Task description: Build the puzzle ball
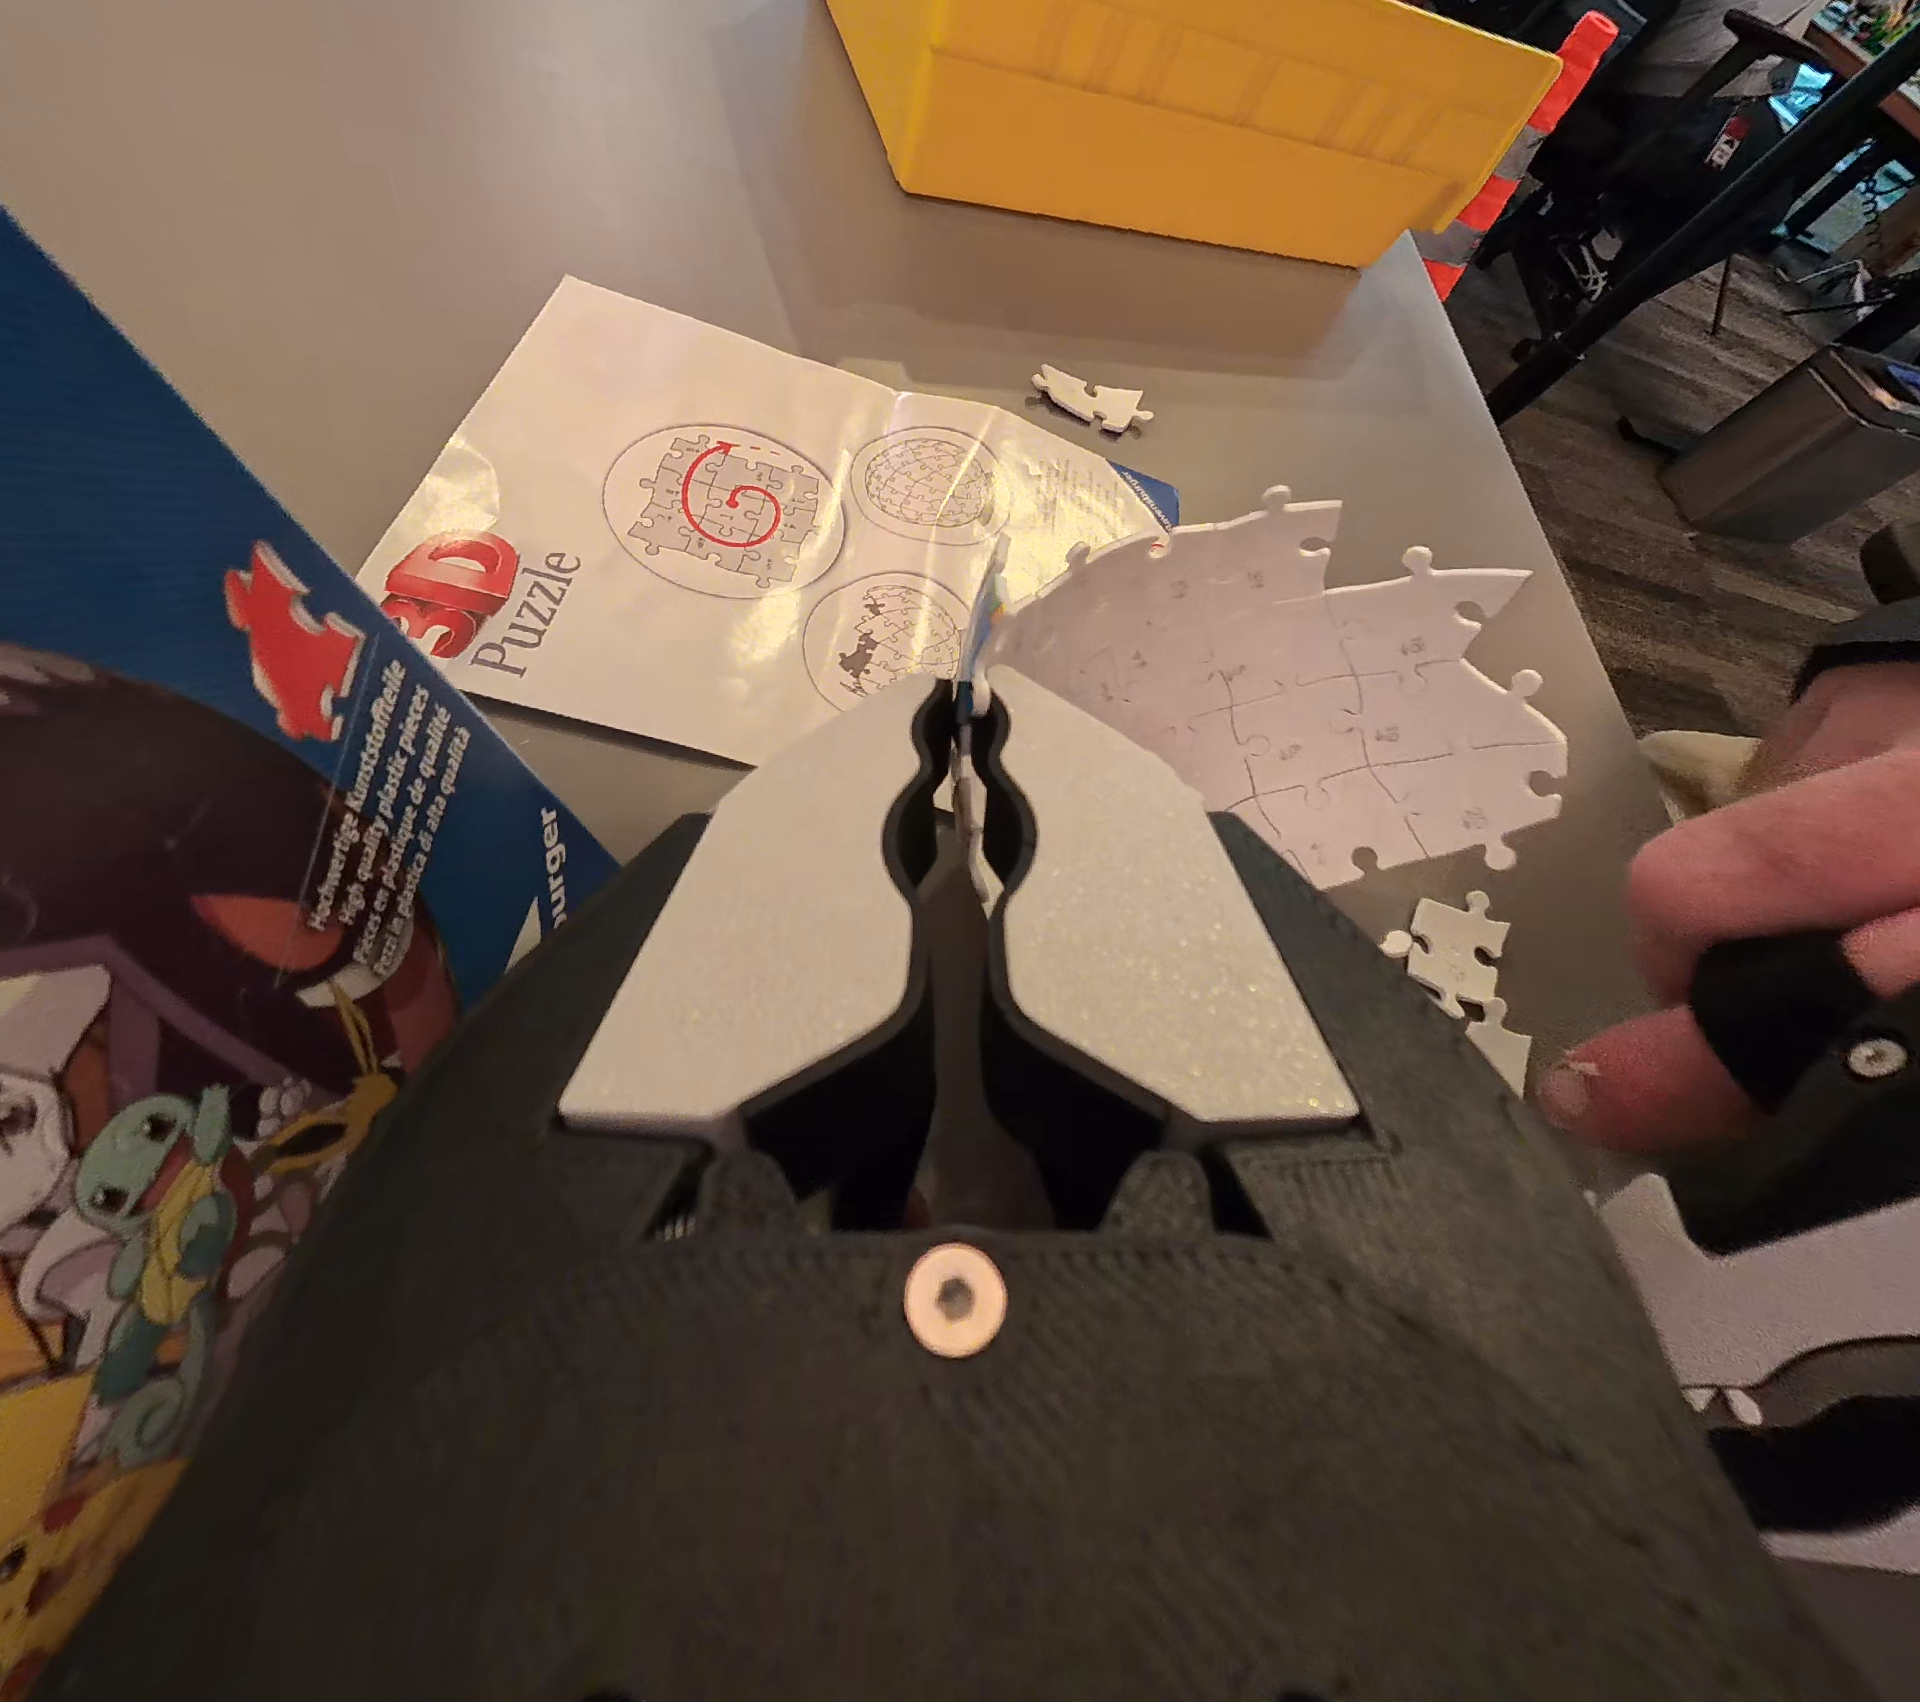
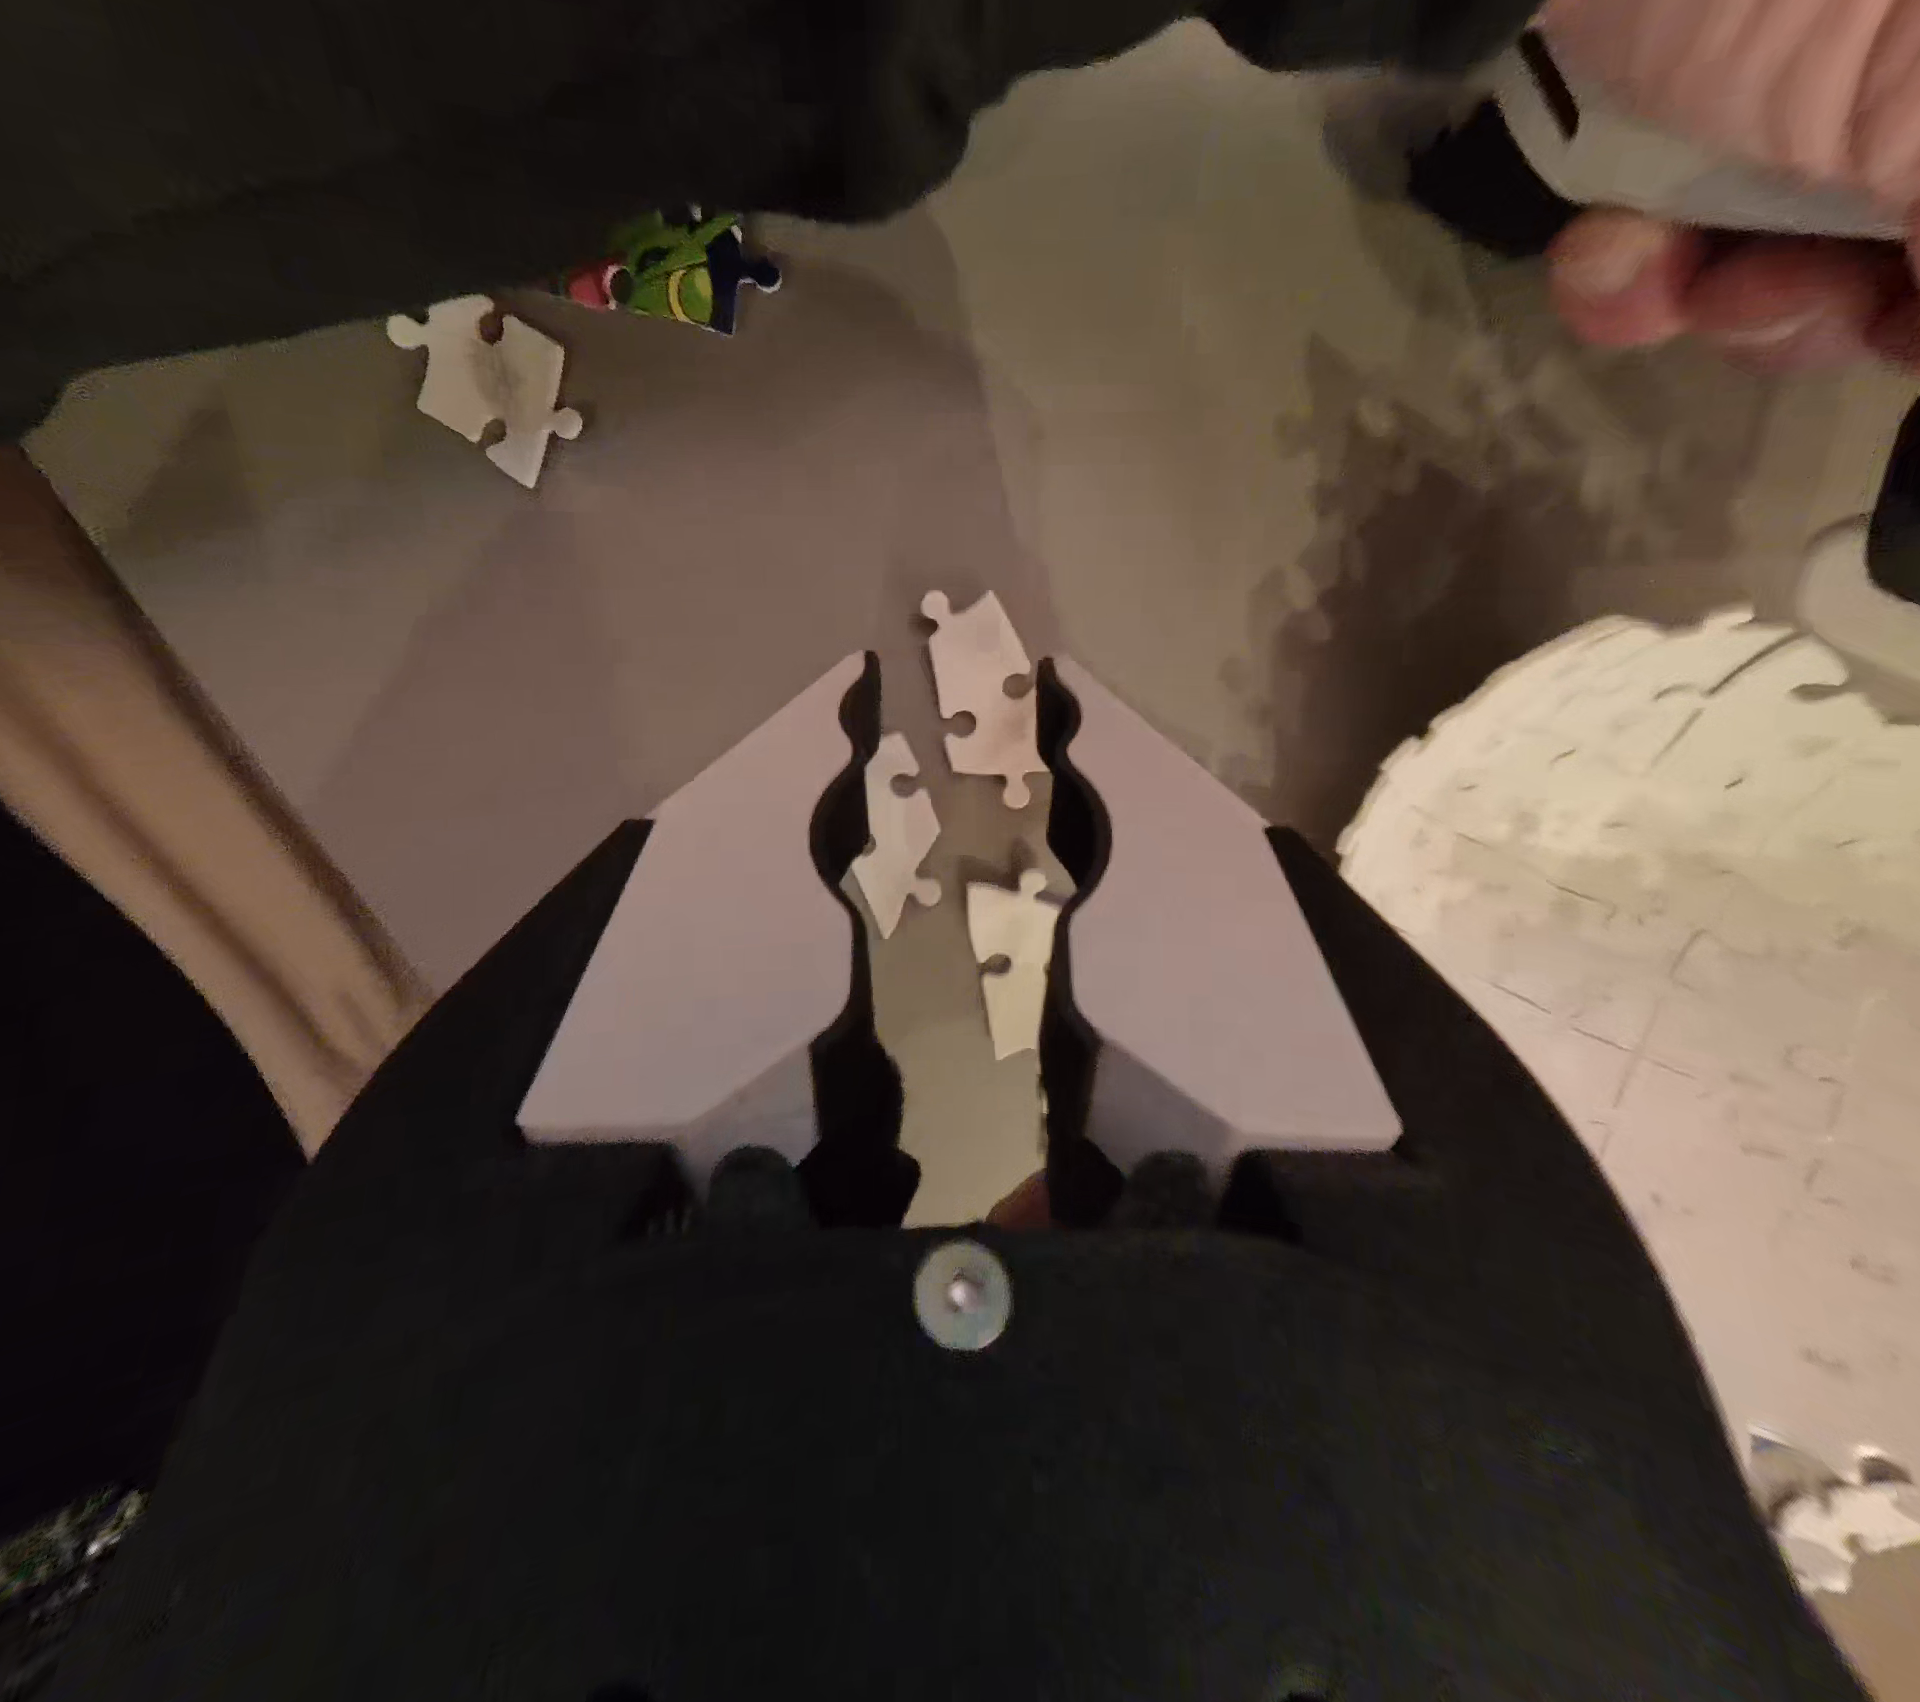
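In the left wrist view my left gripper [image 1: 966, 702] is shut on the edge of a curved section of joined puzzle pieces [image 1: 1309, 696]. The section's white inner side faces the camera and it is held above the table. It also shows, blurred, at the right of the right wrist view [image 2: 1621, 977]. My right gripper [image 2: 956, 673] is open and empty, pointing down at the table. Three loose white pieces lie below, between its fingers: one near the tips [image 2: 982, 702], one on the left [image 2: 894, 831], one on the right [image 2: 1013, 966].
A yellow bin [image 1: 1143, 52] stands at the back. An instruction sheet [image 1: 675, 509] lies mid-table and a blue puzzle box [image 1: 208, 717] is at the left. Loose pieces lie near the sheet [image 1: 1091, 397] and near the hand [image 1: 1455, 946]. A white piece [image 2: 488, 385] and a coloured one [image 2: 691, 281] lie farther off. The tips of one gripper are about 20 cm away from the tips of the other.
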Tool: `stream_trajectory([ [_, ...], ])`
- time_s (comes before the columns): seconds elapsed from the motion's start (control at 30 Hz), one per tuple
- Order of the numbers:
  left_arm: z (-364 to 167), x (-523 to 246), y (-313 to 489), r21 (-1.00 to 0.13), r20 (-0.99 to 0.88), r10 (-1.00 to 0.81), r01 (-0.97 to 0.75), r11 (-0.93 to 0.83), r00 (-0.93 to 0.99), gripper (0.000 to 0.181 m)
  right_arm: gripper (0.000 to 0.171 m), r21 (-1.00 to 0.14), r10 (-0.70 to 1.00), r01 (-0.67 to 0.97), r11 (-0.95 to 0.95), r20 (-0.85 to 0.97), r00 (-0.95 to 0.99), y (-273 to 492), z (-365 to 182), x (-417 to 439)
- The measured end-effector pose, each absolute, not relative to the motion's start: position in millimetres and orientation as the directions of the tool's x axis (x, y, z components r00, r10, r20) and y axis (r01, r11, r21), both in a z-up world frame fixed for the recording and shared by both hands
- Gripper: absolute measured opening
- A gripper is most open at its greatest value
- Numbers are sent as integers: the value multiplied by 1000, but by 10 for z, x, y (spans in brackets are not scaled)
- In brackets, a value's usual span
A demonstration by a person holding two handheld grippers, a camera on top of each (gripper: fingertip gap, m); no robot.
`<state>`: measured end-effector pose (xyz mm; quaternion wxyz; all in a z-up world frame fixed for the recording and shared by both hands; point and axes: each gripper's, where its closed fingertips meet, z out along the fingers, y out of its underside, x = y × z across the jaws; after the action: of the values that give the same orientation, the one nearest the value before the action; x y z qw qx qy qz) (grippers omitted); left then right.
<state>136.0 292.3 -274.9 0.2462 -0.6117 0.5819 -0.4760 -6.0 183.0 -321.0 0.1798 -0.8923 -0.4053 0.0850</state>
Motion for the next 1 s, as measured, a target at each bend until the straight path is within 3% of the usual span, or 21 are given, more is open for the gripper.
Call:
stream_trajectory([
  [0.27, -2755, 1359, 2909, -855, 290, -948, -481, -194, -132, 3, 20, -303, 765, 726, -617, -14, 644, 1816, -3324, -29],
  [0.43, -2770, 1352, 2909, -853, 294, -947, -483, -198, -131, 3, 17, -339, 732, 681, -649, -32, 681, 1792, -3325, -22],
  [0.67, -2763, 1354, 2881, -855, 294, -945, -481, -194, -142, 3, 17, -469, 682, 569, -676, -105, 724, 1706, -3137, -35],
  [1.0, -2723, 1353, 2809, -859, 313, -934, -471, -201, -172, 6, 16, -695, 485, 239, -678, -178, 856, 1743, -2197, 843],
])
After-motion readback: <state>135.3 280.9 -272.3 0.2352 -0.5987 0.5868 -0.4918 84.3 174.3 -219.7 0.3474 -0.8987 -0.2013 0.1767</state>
